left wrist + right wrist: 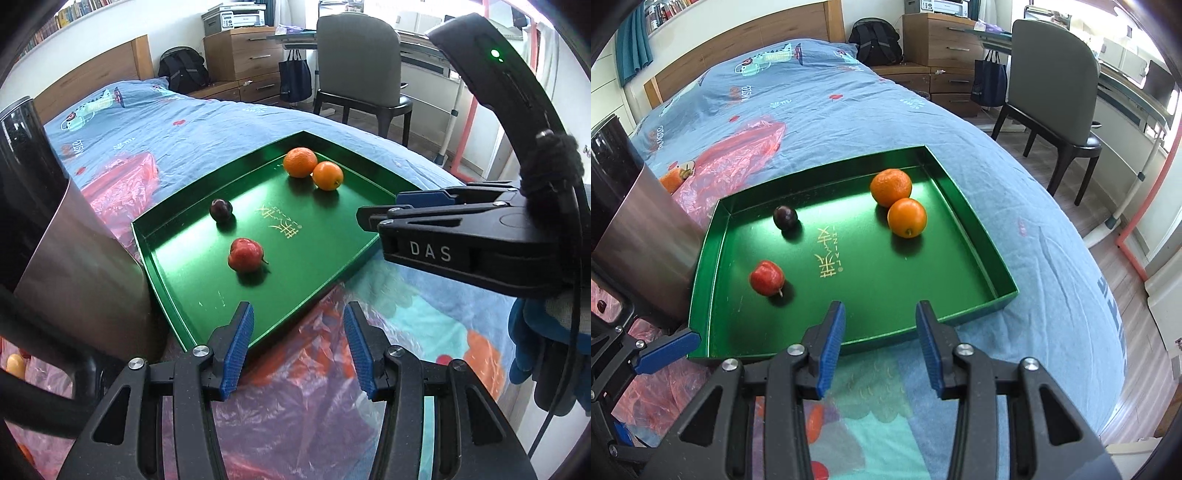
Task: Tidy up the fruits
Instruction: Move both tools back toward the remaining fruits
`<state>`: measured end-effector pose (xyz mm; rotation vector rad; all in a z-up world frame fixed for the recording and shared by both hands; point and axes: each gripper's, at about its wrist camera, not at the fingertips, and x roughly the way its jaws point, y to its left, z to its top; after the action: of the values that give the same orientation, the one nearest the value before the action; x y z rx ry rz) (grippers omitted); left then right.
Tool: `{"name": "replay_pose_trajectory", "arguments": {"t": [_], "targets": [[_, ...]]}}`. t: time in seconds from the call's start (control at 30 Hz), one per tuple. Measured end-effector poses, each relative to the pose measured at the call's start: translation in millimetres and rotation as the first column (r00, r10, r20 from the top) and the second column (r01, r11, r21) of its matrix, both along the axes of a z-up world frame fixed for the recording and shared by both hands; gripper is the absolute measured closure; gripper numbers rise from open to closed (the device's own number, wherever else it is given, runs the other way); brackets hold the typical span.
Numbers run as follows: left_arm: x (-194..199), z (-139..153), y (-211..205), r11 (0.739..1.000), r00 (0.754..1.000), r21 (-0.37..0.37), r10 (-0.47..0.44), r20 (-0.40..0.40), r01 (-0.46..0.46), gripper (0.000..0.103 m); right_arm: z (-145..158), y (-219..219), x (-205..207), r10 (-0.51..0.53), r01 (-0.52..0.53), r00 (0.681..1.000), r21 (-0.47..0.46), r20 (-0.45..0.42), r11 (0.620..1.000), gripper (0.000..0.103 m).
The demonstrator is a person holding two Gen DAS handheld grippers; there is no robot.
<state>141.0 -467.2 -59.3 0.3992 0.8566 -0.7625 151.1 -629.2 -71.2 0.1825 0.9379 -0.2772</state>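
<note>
Hand-held gripper (881,314) empty, two oranges (891,187), one plum (785,217)

A green tray (964,221) is being shown lying on a blue bedspread (827,110). 2 oranges (891,187) are touching at its far right; a dark plum (785,217) and a red apple (767,277) are sitting apart at left. The right gripper (881,332) is being held open, empty, over the near rim.

both wrist views near, sharing green tray (173,295)
</note>
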Motion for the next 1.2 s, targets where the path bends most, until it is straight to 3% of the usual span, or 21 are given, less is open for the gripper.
{"name": "replay_pose_trajectory", "arguments": {"t": [0.17, 0.57, 0.9, 1.2], "targets": [[-14, 3, 22, 1.000, 1.000, -0.003, -0.018, 0.006, 0.018, 0.058, 2, 18, -17, -0.004, 0.004, 1.000, 0.002, -0.006, 1.000, 0.033], [-29, 17, 100, 1.000, 0.999, -0.014, 0.018, 0.043, -0.017, 0.054, -1, 90, -49, 0.021, -0.021, 0.998, 0.005, -0.063, 1.000, 0.032], [-33, 27, 179, 0.994, 0.992, 0.002, 0.113, 0.050, -0.113, 0.054, -3, 161, -59, 0.095, -0.094, 0.989, 0.012, -0.114, 0.995, 0.032], [-21, 21, 263, 0.969, 0.968, 0.043, 0.240, 0.069, -0.243, 0.054, -13, 246, -55, 0.246, -0.238, 0.956, 0.064, -0.161, 0.969, 0.032]]}}
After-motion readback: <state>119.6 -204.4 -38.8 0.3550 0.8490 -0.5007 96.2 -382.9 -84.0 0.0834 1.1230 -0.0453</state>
